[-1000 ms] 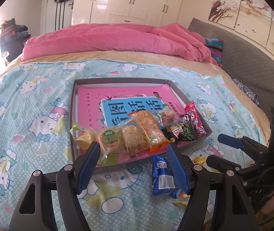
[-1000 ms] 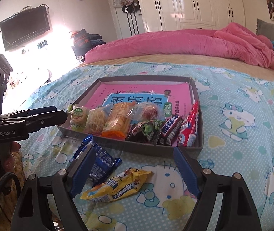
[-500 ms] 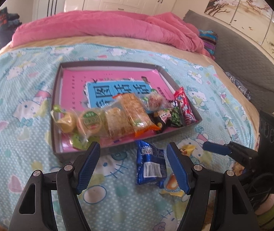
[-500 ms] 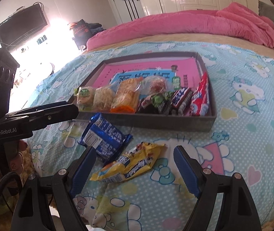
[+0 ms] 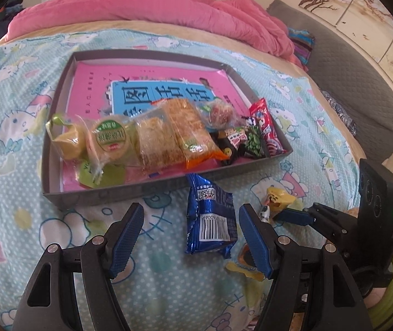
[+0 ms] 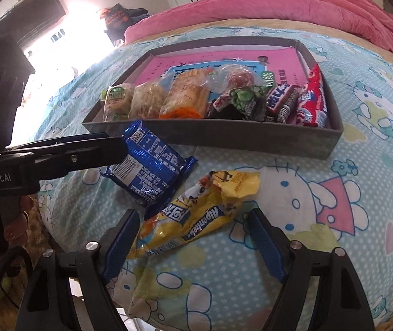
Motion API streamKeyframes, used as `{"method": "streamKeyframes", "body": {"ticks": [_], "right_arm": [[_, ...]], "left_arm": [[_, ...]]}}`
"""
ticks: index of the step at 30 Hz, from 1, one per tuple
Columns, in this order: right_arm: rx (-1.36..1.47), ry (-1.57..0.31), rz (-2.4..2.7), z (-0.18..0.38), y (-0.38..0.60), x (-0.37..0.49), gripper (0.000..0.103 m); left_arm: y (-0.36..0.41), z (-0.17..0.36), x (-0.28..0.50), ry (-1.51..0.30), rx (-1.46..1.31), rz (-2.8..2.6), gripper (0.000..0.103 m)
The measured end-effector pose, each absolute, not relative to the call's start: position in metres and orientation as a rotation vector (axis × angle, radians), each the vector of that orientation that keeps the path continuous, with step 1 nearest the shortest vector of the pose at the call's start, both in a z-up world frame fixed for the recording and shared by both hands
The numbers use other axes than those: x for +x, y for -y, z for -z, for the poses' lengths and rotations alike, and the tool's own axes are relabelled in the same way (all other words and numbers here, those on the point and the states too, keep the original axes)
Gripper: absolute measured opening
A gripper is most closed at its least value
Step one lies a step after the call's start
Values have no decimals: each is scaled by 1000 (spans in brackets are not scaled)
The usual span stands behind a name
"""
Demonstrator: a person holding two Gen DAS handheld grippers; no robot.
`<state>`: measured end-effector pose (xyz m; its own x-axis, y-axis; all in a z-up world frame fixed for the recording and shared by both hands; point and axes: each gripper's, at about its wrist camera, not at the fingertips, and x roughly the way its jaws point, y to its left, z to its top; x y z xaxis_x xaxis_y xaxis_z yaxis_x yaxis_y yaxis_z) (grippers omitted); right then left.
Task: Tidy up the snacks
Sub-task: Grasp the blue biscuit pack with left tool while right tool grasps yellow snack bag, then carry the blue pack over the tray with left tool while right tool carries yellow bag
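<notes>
A grey tray [image 5: 141, 187] [image 6: 251, 138] with a pink book in it lies on the bed and holds a row of several snack packs [image 5: 166, 135] [image 6: 185, 96] along its near side. A blue snack pack [image 5: 211, 218] [image 6: 149, 168] lies on the sheet in front of the tray. My left gripper [image 5: 190, 234] is open, its fingers either side of the blue pack. A yellow Alpenliebe bag [image 6: 196, 215] [image 5: 279, 197] lies beside it. My right gripper [image 6: 193, 237] is open, with the yellow bag's near end between its fingers.
A pink duvet [image 5: 146, 8] [image 6: 279, 8] is heaped at the far end of the bed. A grey sofa [image 5: 361, 82] stands to the right. A wall TV [image 6: 28, 22] and white wardrobes are at the room's edge. The bed edge is close below both grippers.
Both grippers have moved forward and down toward the bed. The blue pack now sits between the left fingers and the yellow bag between the right fingers. Both stay open.
</notes>
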<state>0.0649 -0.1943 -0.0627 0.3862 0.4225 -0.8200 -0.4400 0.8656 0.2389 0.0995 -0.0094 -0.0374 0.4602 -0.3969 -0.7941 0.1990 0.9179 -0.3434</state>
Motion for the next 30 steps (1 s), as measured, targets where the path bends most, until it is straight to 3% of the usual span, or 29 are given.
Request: {"method": "streamKeyframes", "body": {"ticks": [5,10,14,21,28,30], "right_arm": [[-87,-1033,-599,67,180,63,65],[-157,-1010,-644,68,167,57,41],[-157,-995,-654,66,164,55,37],[-60,-971,-585,57,195,65,35],[-74,-830,-554,29,209,66,35],[-82,-811,-555,26,210,67,35]], "left_arm": [[16,45,102,-1052,-194,371,73],[23,54,106,-1074,-173,374,73],[29,59,108,-1078,-165,394,73],[31,64,110,-1091,-221,465,39],[22,44,106,-1007,-260,479,23],[14,36,105,-975,-287,471,23]]}}
